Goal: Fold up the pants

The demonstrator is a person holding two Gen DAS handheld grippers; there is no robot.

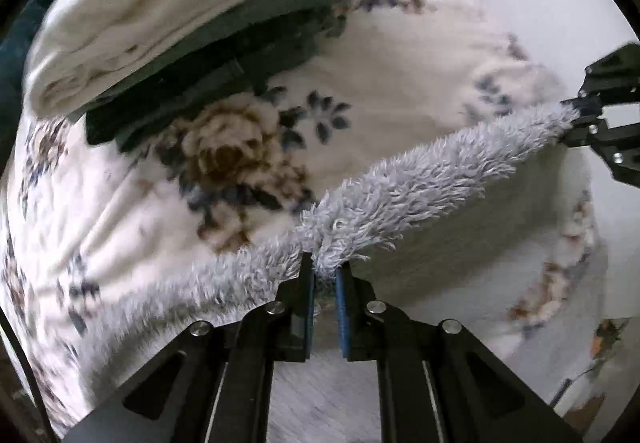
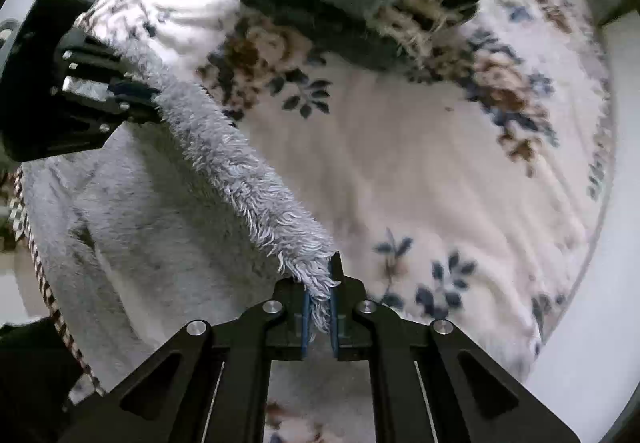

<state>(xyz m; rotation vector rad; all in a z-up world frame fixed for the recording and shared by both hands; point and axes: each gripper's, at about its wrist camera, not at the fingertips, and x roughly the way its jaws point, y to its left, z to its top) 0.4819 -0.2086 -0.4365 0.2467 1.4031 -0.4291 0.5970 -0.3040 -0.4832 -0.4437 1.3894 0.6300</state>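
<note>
Floral blanket covers the bed. Left tool and right tool each grip one end of the fluffy grey pants' raised edge, stretched above the blanket. Mid-fold, I judge; next, carry that edge across together toward the clothes stack.

The pants are pale grey-blue shaggy fleece, their top edge stretched taut and lifted above the floral blanket; the rest hangs below that edge, draping down toward the blanket in 1 smooth sheet.
</note>
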